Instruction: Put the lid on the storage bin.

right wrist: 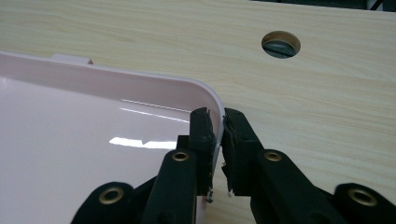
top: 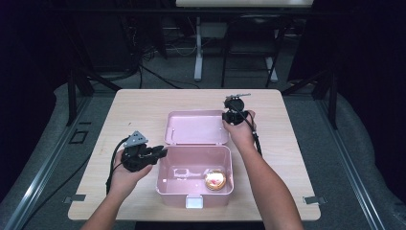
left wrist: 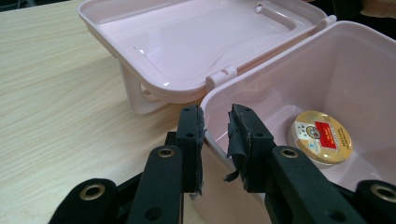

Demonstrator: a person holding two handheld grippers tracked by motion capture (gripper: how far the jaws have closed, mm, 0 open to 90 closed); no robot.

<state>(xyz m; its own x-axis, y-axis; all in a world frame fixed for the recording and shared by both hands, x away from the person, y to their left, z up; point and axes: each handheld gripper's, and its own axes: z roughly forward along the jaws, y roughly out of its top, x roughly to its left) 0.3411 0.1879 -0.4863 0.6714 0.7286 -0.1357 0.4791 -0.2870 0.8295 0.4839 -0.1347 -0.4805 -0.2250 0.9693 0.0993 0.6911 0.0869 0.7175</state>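
Black jaws of my right gripper (right wrist: pixel 218 140) pinch the rim of the pink lid (right wrist: pixel 93 135), which lies thrown back flat on the wooden table (top: pixel 139 110). Across from it, my left gripper (left wrist: pixel 215 140) straddles the near wall of the open pink box (left wrist: pixel 327 79), one jaw inside, one outside, a gap showing beside the inner pad. At the bottom of the box rests a round gold tin (left wrist: pixel 321 136).

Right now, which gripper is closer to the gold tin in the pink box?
Left. The left gripper straddles the box's left wall, near the gold tin; the right gripper clamps the lid's far corner.
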